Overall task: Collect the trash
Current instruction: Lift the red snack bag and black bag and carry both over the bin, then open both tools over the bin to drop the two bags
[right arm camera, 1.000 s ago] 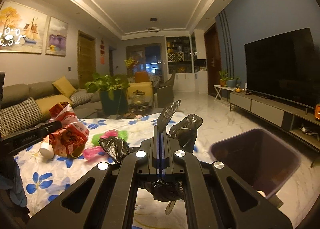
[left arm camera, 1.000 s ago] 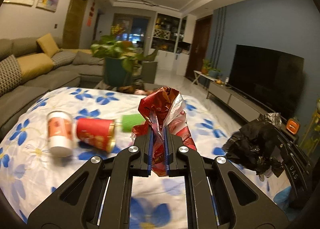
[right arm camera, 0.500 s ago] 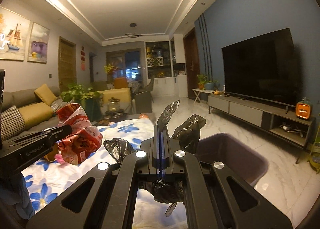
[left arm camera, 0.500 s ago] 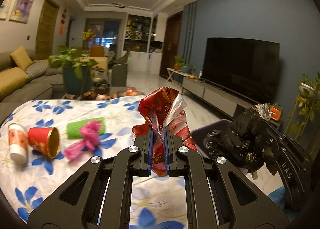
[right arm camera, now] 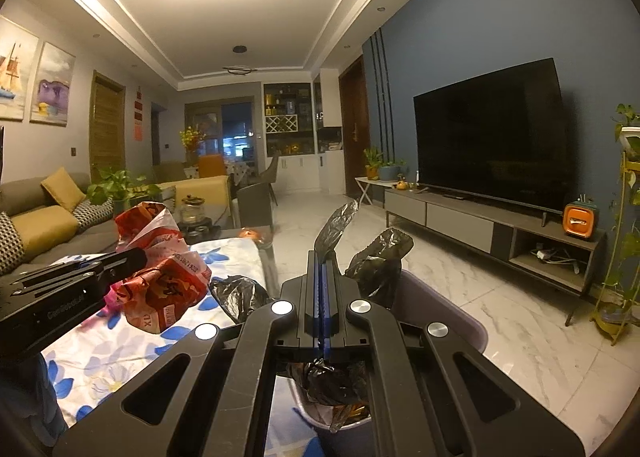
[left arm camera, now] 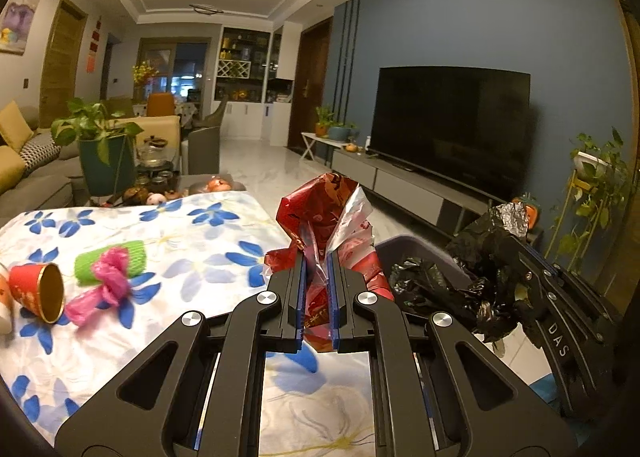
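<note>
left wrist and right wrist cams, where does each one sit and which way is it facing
Left wrist: on the left gripper, looking along its fingers at the floral table edge and purple bin; it grips a red wrapper, with the right gripper at right.
Right wrist: on the right gripper, looking down the room over the bin; it grips a black bag, with the left gripper at left.
Shared: wrapper, bag, bin, table, TV.

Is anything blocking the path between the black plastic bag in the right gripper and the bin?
Nothing visible does. The black plastic bag hangs from the right gripper directly over the open purple bin.
</note>
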The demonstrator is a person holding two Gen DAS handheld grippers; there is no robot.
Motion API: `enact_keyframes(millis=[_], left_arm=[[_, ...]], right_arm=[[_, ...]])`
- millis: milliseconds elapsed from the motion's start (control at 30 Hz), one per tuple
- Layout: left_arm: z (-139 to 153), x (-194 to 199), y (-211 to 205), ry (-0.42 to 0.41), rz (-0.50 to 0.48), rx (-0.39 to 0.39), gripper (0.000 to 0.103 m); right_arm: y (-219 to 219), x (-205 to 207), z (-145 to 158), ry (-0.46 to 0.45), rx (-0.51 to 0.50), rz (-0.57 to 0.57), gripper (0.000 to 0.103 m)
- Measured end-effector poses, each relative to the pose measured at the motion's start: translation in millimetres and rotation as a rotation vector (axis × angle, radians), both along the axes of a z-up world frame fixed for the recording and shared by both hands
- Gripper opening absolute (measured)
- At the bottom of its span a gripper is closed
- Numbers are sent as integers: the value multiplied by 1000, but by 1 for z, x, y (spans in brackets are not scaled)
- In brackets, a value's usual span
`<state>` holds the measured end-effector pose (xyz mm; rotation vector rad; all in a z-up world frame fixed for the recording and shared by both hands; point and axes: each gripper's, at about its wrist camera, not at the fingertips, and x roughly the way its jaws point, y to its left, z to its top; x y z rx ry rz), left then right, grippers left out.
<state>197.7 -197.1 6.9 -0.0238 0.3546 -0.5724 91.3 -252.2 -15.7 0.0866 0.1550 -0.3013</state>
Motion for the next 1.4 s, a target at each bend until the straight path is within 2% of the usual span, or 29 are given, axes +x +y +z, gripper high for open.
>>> enact_keyframes(millis=[567,933,1400], left_arm=[[-10,19,-50,4,-87,-14,9],[-22,31,-63,14,-90,-26,9],[-32,38,-79,33,-101,-15,9]], right_arm=[[-26,1,-6,-23,-2,-82,2],[-34,5,-9,-39,-8,-112,2],[-40,23,-13,-15,4,-107,2]])
